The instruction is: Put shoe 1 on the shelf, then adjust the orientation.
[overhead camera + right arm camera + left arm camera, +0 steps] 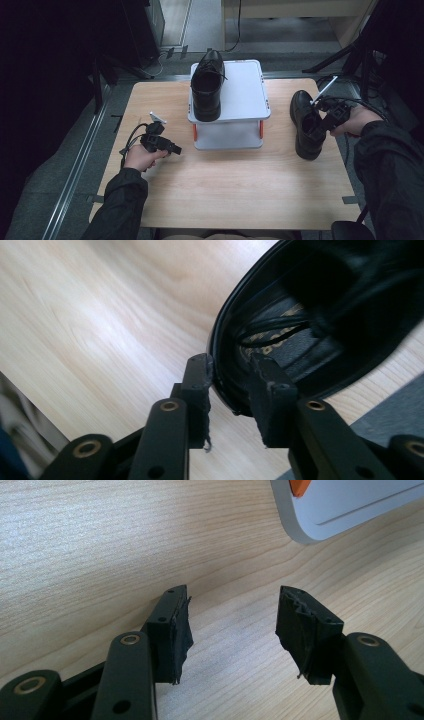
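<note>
Your right gripper point(227, 375): fingers straddle the heel rim of the shoe point(306, 125), slackened, one inside, one outside.
Shoe: near the desk's point(240, 185) right edge, long axis running front to back.
Left gripper point(172, 147): fingers open, empty, near the left edge.
Room: step stool point(245, 92) at the back centre carries the other shoe point(206, 85), with free space beside it.

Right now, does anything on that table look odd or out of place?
Mainly the shoes are split up: one black shoe stands on the white stand, overhanging its rear edge, while its mate lies on the table, its rim between the right hand-held gripper's jaws.
</note>
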A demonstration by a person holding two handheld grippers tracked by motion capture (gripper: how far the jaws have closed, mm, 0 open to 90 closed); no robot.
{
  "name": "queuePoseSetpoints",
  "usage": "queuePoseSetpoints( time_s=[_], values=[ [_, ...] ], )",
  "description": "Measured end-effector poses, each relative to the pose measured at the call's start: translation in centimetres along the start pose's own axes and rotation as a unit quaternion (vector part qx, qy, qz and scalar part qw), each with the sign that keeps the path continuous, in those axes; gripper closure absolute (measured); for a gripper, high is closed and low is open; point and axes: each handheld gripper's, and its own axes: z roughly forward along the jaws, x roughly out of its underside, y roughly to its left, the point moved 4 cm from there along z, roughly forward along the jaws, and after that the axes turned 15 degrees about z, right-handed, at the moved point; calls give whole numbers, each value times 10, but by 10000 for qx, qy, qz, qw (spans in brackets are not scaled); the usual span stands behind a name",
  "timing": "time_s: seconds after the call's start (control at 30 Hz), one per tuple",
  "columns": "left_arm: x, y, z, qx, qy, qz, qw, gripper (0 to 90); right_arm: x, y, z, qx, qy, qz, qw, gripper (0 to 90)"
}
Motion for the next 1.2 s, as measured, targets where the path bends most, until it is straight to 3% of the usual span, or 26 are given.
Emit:
queuePoseSetpoints(
  time_s=[0.07, 0.13, 0.23, 0.33, 0.53, 0.63, 0.83, 1.2],
  values=[
    [0, 0, 0, -44, 40, 22, 10000, 471, -2, -2, -7, -60, -121, 324, 9994, 659],
    [0, 1, 1, -64, 62, 32, 10000, 471, -3, -7, -13, 63, -192, 639, 9978, 646],
    [0, 1, 2, -64, 59, 32, 10000, 471, -4, -17, -18, 271, -314, 1123, 9928, 639],
    [0, 1, 2, -78, 69, 54, 9999, 471, -5, -27, -18, 501, -416, 1571, 9854, 638],
    [0, 2, 1, -94, 59, 49, 9999, 470, -7, -37, -13, 480, -791, 2326, 9682, 644],
    [0, 1, 1, -83, 39, 48, 9999, 470, -8, -40, -6, 507, -833, 2464, 9642, 644],
    [1, 0, 0, -86, 30, 68, 9999, 470, -9, -43, 10, 539, -757, 2612, 9608, 649],
    [3, 3, -1, -73, -30, 7, 10000, 470, -8, -54, 34, 516, -678, 2719, 9586, 675]
  ],
)
